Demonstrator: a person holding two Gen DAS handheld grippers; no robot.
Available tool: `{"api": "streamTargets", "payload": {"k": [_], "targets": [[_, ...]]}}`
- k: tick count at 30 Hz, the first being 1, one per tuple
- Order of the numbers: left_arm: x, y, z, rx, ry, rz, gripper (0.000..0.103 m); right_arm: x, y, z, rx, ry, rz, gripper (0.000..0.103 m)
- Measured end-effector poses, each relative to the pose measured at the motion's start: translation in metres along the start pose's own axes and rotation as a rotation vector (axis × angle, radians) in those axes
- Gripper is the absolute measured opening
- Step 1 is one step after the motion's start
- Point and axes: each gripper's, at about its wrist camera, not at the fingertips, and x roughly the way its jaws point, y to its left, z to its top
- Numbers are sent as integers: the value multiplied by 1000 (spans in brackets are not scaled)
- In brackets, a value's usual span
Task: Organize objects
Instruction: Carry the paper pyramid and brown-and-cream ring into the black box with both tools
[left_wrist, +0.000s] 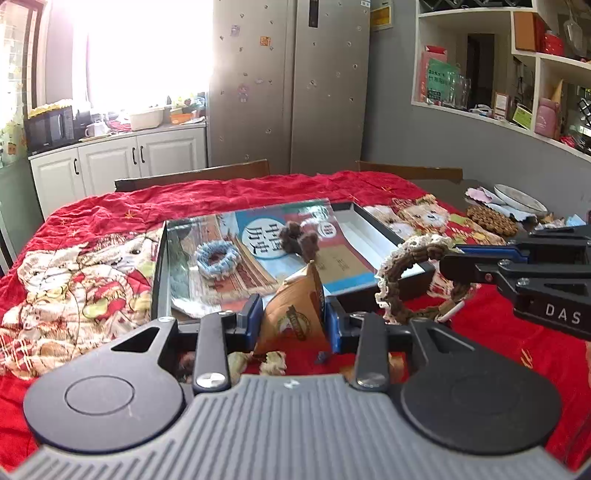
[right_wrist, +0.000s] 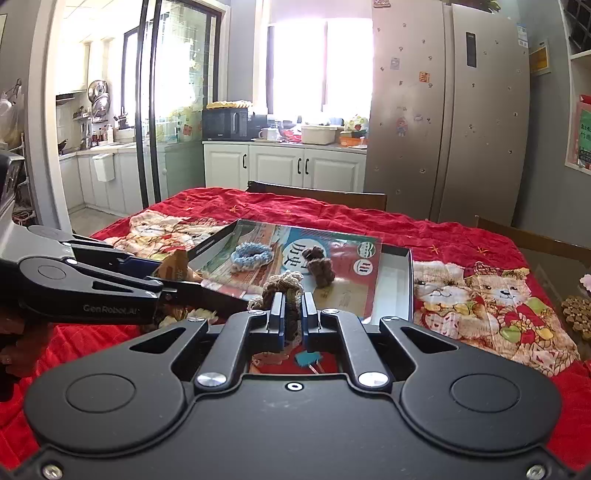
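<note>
My left gripper (left_wrist: 293, 314) is shut on an orange-brown snack packet (left_wrist: 295, 310), held upright above the red cloth. My right gripper (right_wrist: 293, 306) is shut on a brown and cream crocheted scrunchie (right_wrist: 282, 282); in the left wrist view that scrunchie (left_wrist: 410, 273) hangs from the right gripper (left_wrist: 448, 264) at the right. Ahead lies a black shallow box (left_wrist: 380, 221) with a book (left_wrist: 258, 251) inside it. A blue scrunchie (left_wrist: 218, 256) and a dark brown fuzzy hair tie (left_wrist: 299, 238) rest on the book. The left gripper (right_wrist: 184, 273) with the snack packet (right_wrist: 175, 267) shows at the left of the right wrist view.
A red blanket with bear prints (left_wrist: 110, 221) covers the table. At the far right stand a white plate (left_wrist: 519, 197) and a brown woven coaster (left_wrist: 491, 219). Wooden chair backs (left_wrist: 192, 175) stand behind the table, with a fridge (left_wrist: 288, 85) and white cabinets (left_wrist: 118, 162) beyond.
</note>
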Motion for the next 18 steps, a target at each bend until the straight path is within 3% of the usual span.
{"api": "streamTargets", "payload": {"k": [8,18], "targets": [[14,11,17,-20,-17,17,40,27,-7,11,8,-3,-28,8],[39,27,26,-59,-3,60,40,63,1,27,16,-14,0,8]]}}
